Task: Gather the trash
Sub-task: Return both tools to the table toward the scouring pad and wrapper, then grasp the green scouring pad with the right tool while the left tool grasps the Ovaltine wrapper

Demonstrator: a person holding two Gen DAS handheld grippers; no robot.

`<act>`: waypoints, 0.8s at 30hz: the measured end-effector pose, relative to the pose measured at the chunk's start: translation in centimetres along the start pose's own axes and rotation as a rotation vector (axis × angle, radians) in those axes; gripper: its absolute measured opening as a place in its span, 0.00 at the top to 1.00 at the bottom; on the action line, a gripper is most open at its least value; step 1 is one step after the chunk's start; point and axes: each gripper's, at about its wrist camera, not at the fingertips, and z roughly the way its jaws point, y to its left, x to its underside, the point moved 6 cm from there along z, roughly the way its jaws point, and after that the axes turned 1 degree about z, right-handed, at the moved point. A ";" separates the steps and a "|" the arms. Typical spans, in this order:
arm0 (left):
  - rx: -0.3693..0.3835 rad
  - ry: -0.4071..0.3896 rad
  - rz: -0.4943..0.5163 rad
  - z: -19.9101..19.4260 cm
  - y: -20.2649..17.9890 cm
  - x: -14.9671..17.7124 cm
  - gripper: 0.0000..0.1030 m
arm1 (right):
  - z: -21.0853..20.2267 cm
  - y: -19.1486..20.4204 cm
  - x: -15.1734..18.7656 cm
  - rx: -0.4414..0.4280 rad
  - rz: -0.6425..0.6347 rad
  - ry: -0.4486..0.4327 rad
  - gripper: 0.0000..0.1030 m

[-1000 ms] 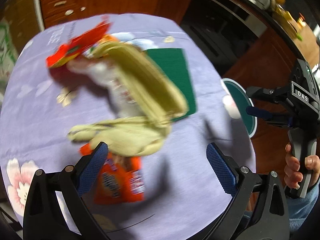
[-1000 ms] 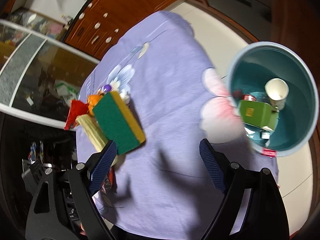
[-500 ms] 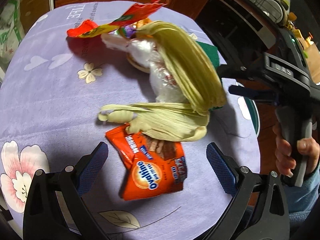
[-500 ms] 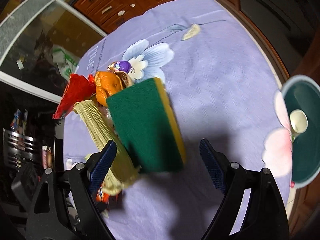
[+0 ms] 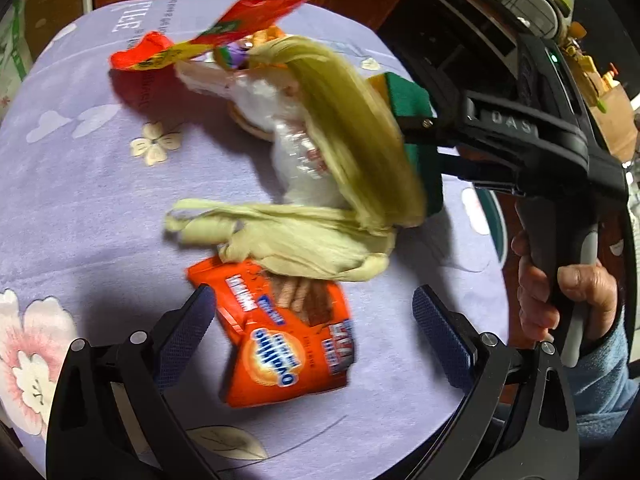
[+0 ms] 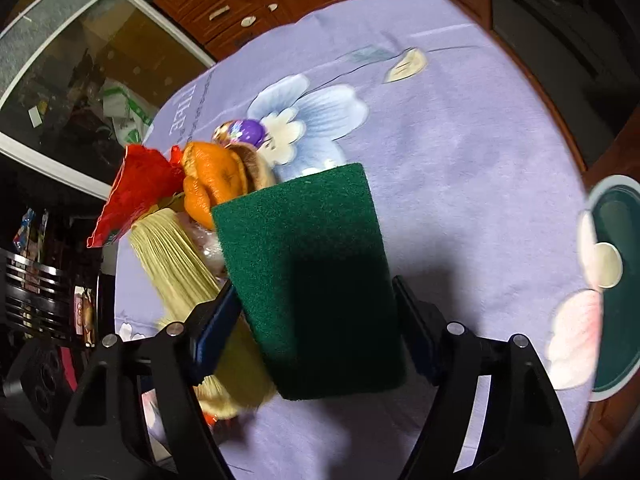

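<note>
- Two tongs, one heap: my right gripper (image 6: 316, 320) straddles the green scouring sponge (image 6: 308, 264), pads beside its edges; clamped or not, I cannot tell.
- My left gripper (image 5: 314, 328) gapes wide over the orange Ovaltine wrapper (image 5: 280, 340), ready to pinch.
- Corn husks (image 5: 320, 200) lie at twelve o'clock; the teal bin (image 6: 616, 280) waits at three o'clock, off the table's edge.
</note>
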 end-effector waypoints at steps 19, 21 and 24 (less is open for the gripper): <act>-0.149 0.000 0.011 1.0 -1.9 -1.3 0.04 | -5.1 -8.2 2.6 -0.037 0.138 -0.050 0.31; -0.185 0.010 0.011 0.7 -1.4 -0.5 0.04 | -4.8 -8.0 2.8 -0.048 0.134 -0.041 0.31; -0.243 0.033 0.014 0.6 -0.7 1.2 0.04 | -4.5 -7.5 3.3 -0.066 0.131 -0.034 0.31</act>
